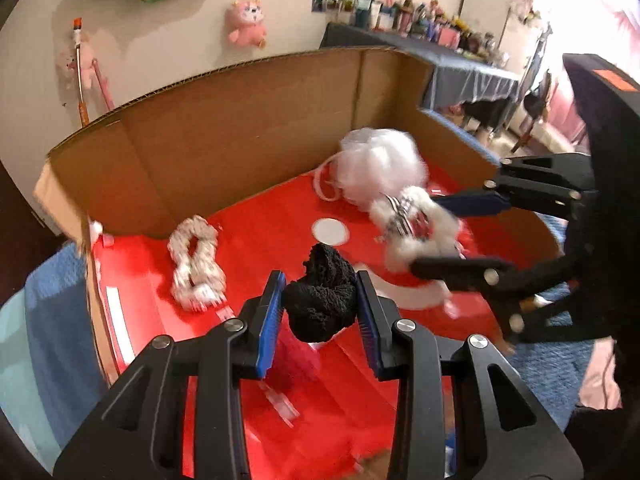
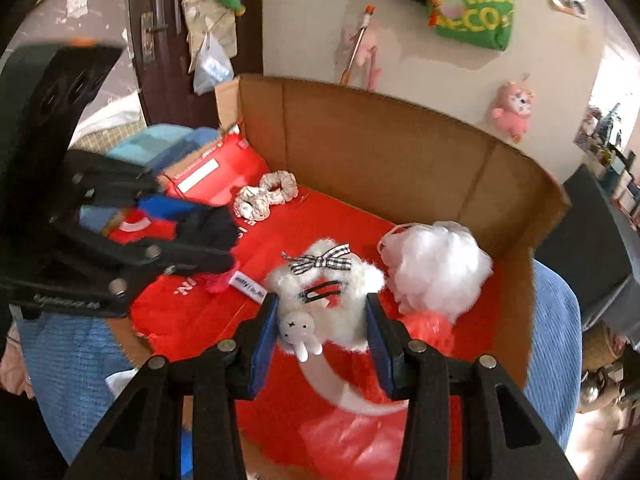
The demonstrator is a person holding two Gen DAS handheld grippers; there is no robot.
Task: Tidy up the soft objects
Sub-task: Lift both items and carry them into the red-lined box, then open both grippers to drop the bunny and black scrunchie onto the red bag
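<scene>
My left gripper (image 1: 320, 308) is shut on a black knitted soft item (image 1: 324, 300), held above the red floor of a cardboard box (image 1: 240, 120). It also shows in the right wrist view (image 2: 208, 226). My right gripper (image 2: 320, 332) is shut on a white fluffy hair piece (image 2: 332, 292) with a checked bow, clips and a small white bunny; it shows in the left wrist view (image 1: 416, 228) too. A white bath pouf (image 1: 380, 164) lies by the box's back right wall. A pale patterned scrunchie (image 1: 196, 264) lies at the left.
The box has tall cardboard walls at the back and a low right side (image 1: 460, 136). It rests on blue cloth (image 1: 52, 320). A pink plush (image 1: 246, 26) hangs on the wall behind. A cluttered table (image 1: 460, 64) stands at the back right.
</scene>
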